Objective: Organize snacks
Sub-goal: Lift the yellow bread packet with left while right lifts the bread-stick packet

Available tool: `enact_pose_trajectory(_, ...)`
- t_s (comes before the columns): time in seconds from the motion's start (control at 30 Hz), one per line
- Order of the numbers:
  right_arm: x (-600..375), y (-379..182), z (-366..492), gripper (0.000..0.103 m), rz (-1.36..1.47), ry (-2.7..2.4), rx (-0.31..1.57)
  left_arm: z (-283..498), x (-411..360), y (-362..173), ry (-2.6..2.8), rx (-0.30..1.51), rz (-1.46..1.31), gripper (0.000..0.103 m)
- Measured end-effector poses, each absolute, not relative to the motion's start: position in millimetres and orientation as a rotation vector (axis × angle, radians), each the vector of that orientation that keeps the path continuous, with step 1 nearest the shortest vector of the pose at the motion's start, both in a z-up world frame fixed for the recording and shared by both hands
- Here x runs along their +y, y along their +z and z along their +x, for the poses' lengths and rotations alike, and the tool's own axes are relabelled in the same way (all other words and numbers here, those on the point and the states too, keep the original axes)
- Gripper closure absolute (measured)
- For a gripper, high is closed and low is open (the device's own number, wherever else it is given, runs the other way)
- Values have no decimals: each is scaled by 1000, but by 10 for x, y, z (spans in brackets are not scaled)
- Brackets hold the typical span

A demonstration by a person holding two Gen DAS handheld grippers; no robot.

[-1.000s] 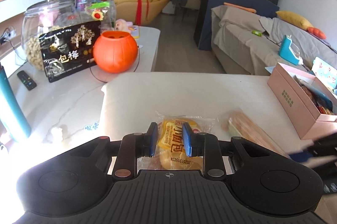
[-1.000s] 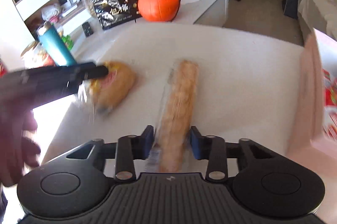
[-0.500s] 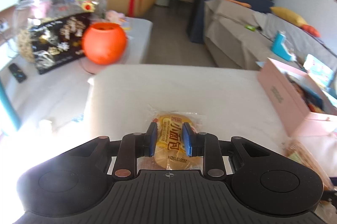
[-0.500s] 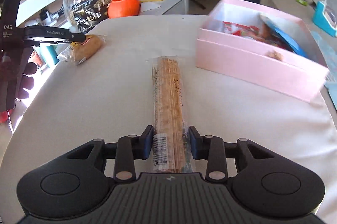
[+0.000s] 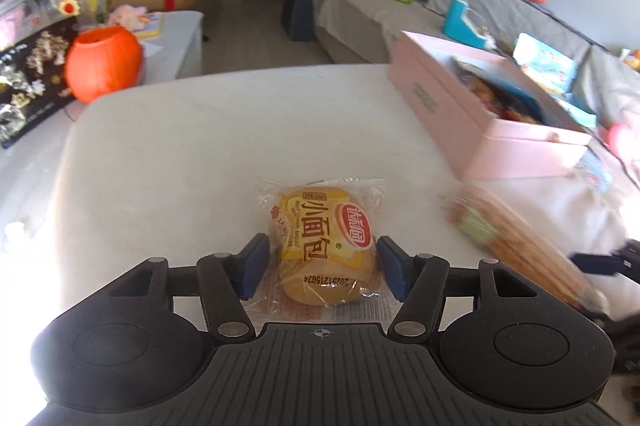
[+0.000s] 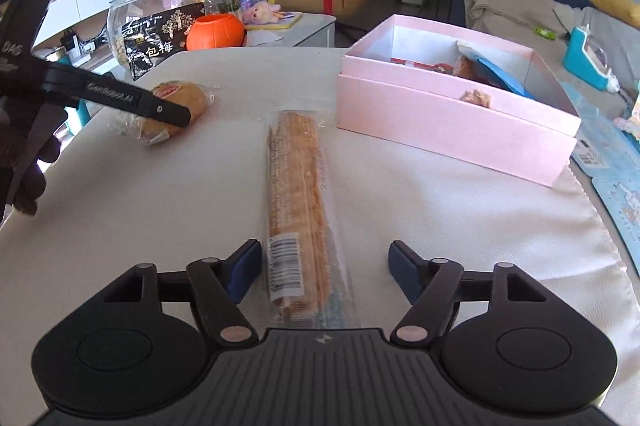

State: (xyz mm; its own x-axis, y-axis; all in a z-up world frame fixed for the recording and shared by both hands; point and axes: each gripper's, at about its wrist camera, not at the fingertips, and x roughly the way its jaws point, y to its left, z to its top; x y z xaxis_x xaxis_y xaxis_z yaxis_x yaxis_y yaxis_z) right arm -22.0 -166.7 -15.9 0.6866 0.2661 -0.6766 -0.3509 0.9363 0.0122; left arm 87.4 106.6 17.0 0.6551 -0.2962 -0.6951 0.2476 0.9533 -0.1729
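A small bread packet (image 5: 324, 246) with a yellow label lies on the white cloth-covered table (image 5: 180, 154). It sits between the jaws of my left gripper (image 5: 323, 268), which are opening, with the pads just off its sides. A long packet of cracker sticks (image 6: 298, 186) lies flat on the cloth between the opening jaws of my right gripper (image 6: 324, 272), nearer the left pad and touched by neither. An open pink box (image 6: 452, 114) with several snacks inside stands to the right. In the right wrist view, the left gripper's finger (image 6: 132, 100) crosses the bread packet (image 6: 176, 106).
An orange pumpkin bucket (image 6: 214, 32), a black snack bag (image 6: 160, 38) and a glass jar (image 6: 140, 2) stand on the low table at the far left. A blue booklet (image 6: 616, 166) lies right of the box, with a grey sofa (image 5: 500, 2) behind.
Both grippers went from shut on their packets to open, and both packets now rest on the cloth. The right gripper brought the long packet toward the pink box; the left view swung right.
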Motion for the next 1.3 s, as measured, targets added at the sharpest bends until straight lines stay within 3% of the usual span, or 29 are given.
enact_pose_trajectory(0.2, -1773, -110, -84, 31, -74, 342, 766, 489, 592, 133, -392, 774, 19, 37)
enact_pose_trajectory(0.47, -1591, -132, 203, 32, -84, 342, 758, 451, 563, 103, -380, 782, 8, 34)
enact_pose_trajectory(0.6, -1501, -106, 154, 67, -129, 361, 754, 416, 566, 106, -379, 783, 8, 34)
enact_pose_trajectory(0.63, -1512, -85, 127, 71, -124, 372, 760, 419, 568, 112, -378, 787, 3, 34)
enact_pose_trajectory(0.77, -1707, 5, -24, 73, -70, 361, 759, 444, 581, 147, -374, 803, -26, 36)
enact_pose_trajectory(0.9, -2004, 78, -214, 74, -27, 306, 748, 419, 567, 222, -410, 808, -115, 44)
enact_pose_trajectory(1.3, -2446, 374, -439, 77, 54, 266, 698, 426, 102, 246, -521, 846, -57, 45)
